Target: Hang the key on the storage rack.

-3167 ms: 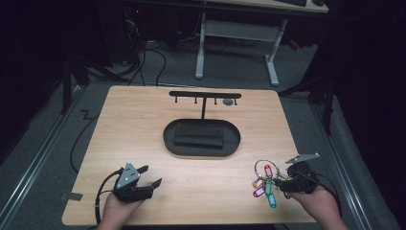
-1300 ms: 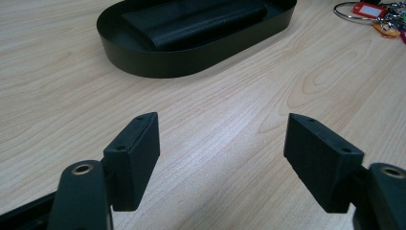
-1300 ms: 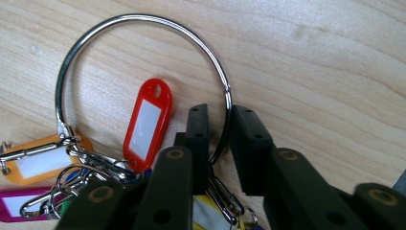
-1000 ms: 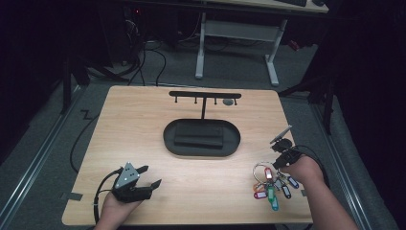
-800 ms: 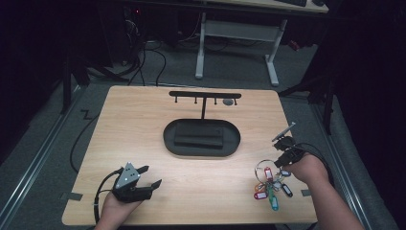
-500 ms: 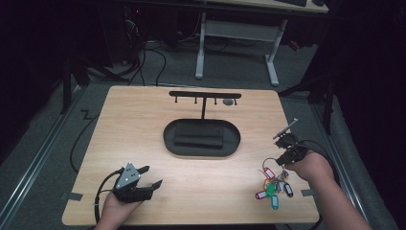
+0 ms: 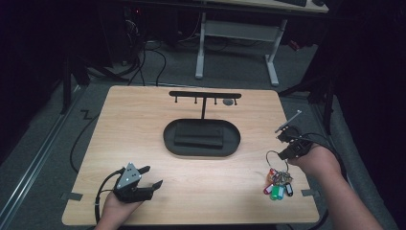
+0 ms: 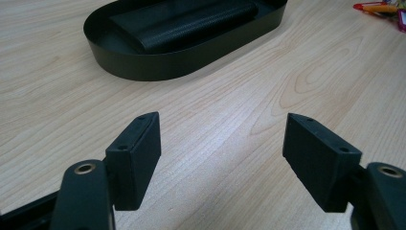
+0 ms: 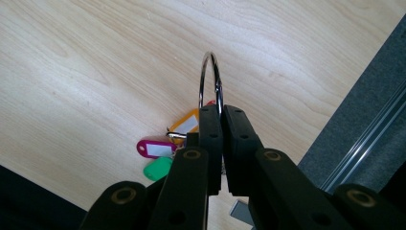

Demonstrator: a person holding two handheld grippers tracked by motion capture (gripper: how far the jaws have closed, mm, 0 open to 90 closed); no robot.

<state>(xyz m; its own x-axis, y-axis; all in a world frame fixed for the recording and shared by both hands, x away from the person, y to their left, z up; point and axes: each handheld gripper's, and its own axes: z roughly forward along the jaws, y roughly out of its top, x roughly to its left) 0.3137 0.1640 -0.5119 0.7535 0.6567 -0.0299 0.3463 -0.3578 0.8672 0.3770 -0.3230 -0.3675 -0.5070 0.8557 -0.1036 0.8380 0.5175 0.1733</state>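
R hand-held gripper: mine, jaws clenched on the metal key ring; sits at abt 4 o'clock of the bench, near its right edge.
Key ring: thin steel loop, stands up out of the jaws in the right gripper view; in the high view it hangs just below the gripper w/ the bunch under it.
Key tags: coloured bunch on the ring – green, pink, orange seen past my jaws in the right gripper view; can't tell if they touch the wood or hang clear.
R hand: wraps the gripper from behind, forearm comes in from 5 o'clock.
L hand-held gripper: mine, released, jaws wide apart w/ bare wood between; sits at abt 7 o'clock, grey plate on top, pointing twd the centre.
L hand: under the gripper at the near edge.
Tray: black oval, centre of the bench, dark flat pad inside; ahead of my L jaws.
Rack: black T-shaped stand w/ small pegs, at 12 o'clock just behind the tray.
Floor: grey carpet, cables, white desk legs beyond 12 o'clock.
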